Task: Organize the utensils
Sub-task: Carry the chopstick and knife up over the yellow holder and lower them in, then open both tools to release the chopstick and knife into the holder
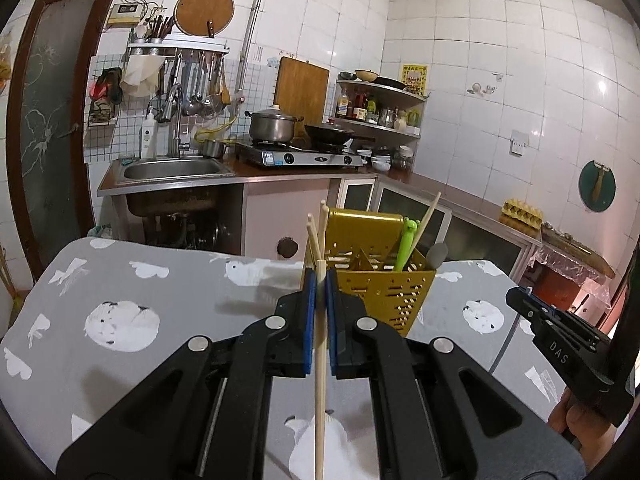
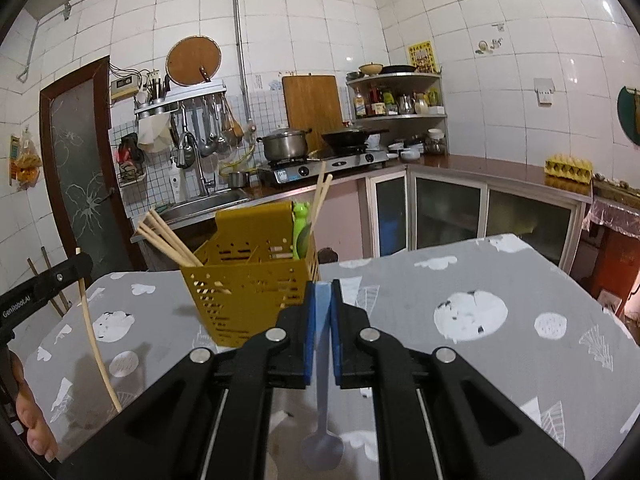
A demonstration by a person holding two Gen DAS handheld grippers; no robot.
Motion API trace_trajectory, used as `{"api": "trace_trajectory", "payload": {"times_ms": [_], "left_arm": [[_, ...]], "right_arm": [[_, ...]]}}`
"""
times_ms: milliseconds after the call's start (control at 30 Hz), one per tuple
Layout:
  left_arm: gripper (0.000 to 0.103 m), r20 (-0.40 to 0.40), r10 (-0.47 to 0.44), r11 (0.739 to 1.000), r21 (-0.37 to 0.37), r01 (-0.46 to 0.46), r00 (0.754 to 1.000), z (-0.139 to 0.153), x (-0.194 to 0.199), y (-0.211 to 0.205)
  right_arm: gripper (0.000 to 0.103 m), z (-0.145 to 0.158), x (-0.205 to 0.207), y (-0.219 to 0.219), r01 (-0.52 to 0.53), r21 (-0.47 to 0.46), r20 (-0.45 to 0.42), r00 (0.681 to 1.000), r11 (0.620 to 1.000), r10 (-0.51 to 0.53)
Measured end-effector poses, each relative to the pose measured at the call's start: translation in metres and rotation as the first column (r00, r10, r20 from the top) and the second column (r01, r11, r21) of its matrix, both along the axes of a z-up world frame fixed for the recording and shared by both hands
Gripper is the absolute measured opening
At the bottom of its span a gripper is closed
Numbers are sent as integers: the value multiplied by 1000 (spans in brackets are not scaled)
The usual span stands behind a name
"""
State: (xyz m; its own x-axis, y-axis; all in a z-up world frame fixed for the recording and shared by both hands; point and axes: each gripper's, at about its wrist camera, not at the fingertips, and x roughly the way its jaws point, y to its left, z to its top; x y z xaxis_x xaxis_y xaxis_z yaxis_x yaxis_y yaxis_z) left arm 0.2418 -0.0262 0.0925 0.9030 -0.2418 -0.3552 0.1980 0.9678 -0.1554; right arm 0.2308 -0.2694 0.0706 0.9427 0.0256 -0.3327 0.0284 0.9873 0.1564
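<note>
A yellow perforated utensil holder (image 1: 376, 276) stands on the grey patterned table (image 1: 160, 288); it also shows in the right wrist view (image 2: 248, 280). It holds chopsticks (image 2: 168, 240), a green frog-topped utensil (image 1: 406, 244) and a grey utensil (image 1: 436, 254). My left gripper (image 1: 320, 280) is shut on a wooden chopstick (image 1: 320, 380), held upright just in front of the holder; the chopstick shows at the left of the right wrist view (image 2: 96, 344). My right gripper (image 2: 323, 296) is shut on a grey-blue spoon (image 2: 323, 432), bowl hanging down, to the right of the holder.
Behind the table are a sink (image 1: 172, 170), a gas stove with a pot (image 1: 274, 126) and a wok (image 1: 330, 134), corner shelves with bottles (image 2: 396, 100), and a counter with an egg carton (image 2: 568, 168). The right gripper's body (image 1: 560, 340) shows at the left view's right edge.
</note>
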Motion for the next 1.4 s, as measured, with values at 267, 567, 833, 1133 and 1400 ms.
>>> {"api": "trace_trajectory", "payload": {"times_ms": [267, 567, 833, 1133, 1400], "left_arm": [[4, 46, 12, 999, 30, -13, 999, 11, 10, -6], [4, 93, -4, 999, 48, 0, 996, 32, 17, -14], [4, 162, -39, 998, 54, 31, 986, 83, 20, -25], [4, 279, -39, 998, 57, 24, 960, 145, 45, -44], [4, 259, -19, 998, 69, 1, 966, 122, 101, -60]], "right_arm": [[7, 11, 8, 2, 19, -43, 40, 999, 999, -17], [7, 35, 17, 1, 13, -54, 75, 997, 998, -9], [7, 76, 31, -1, -8, -43, 119, 993, 999, 13], [7, 131, 71, 11, -22, 2, 203, 979, 1000, 21], [7, 115, 121, 19, -37, 42, 176, 984, 998, 29]]}}
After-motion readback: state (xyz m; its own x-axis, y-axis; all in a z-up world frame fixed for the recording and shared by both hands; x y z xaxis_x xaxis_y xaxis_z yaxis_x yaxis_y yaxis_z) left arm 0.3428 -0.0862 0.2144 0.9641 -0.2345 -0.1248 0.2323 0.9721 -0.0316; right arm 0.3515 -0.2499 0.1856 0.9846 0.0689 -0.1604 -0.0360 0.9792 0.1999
